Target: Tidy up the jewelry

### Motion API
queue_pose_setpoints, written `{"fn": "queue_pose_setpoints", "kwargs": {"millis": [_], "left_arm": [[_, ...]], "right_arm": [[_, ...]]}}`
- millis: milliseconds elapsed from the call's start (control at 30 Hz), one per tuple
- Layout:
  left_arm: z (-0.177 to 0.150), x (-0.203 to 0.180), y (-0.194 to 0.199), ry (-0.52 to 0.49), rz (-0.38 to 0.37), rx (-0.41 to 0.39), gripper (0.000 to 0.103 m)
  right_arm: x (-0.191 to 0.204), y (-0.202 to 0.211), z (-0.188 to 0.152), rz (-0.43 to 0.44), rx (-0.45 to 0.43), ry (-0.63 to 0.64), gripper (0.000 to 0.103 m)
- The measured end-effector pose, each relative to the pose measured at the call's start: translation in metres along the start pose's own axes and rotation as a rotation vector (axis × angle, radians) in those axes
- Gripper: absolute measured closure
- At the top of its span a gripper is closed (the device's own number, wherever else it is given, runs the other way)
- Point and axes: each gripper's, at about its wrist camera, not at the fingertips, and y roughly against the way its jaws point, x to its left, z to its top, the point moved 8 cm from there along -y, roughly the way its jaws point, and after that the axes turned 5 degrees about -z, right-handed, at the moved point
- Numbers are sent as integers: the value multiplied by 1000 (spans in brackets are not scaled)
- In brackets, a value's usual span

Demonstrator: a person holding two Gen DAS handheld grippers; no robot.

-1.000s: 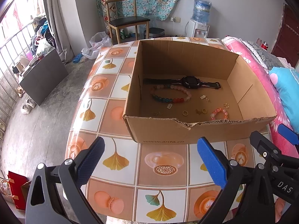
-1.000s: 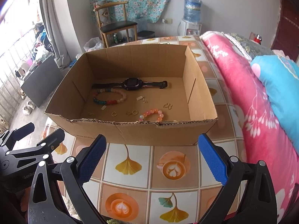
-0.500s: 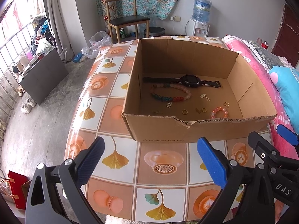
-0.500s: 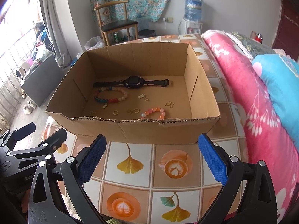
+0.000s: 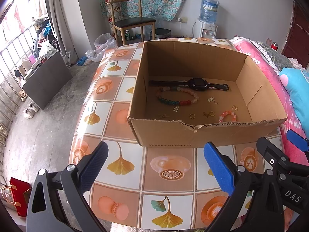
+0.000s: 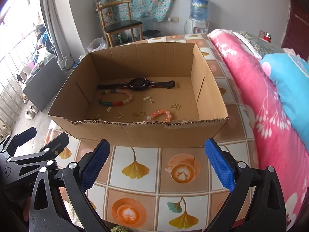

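Our right gripper (image 6: 157,162) and left gripper (image 5: 154,164) both spread wide, empty, short of box (image 6: 146,133); pink bracelet (image 6: 160,115) just behind near wall, nearer right; watch (image 6: 138,84) lies crosswise.

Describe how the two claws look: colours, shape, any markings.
Both are black frames with silver rivets and two long fingers faced with blue textured pads. The left claw has one pad bright blue, the other shaded dark. The right claw looks the same; seen from the left camera, its body bears white letters "DAS".

both wrist views look down over the table (side by side), sharing the cardboard box (image 5: 173,135) (image 6: 146,135)
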Motion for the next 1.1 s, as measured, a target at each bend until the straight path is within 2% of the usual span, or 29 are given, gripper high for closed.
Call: {"fn": "queue_pose_setpoints", "kwargs": {"millis": [1100], "left_arm": [[2,2,1,-1,8,-6,6]], "right_arm": [[0,0,0,1,5,-6,8]]}}
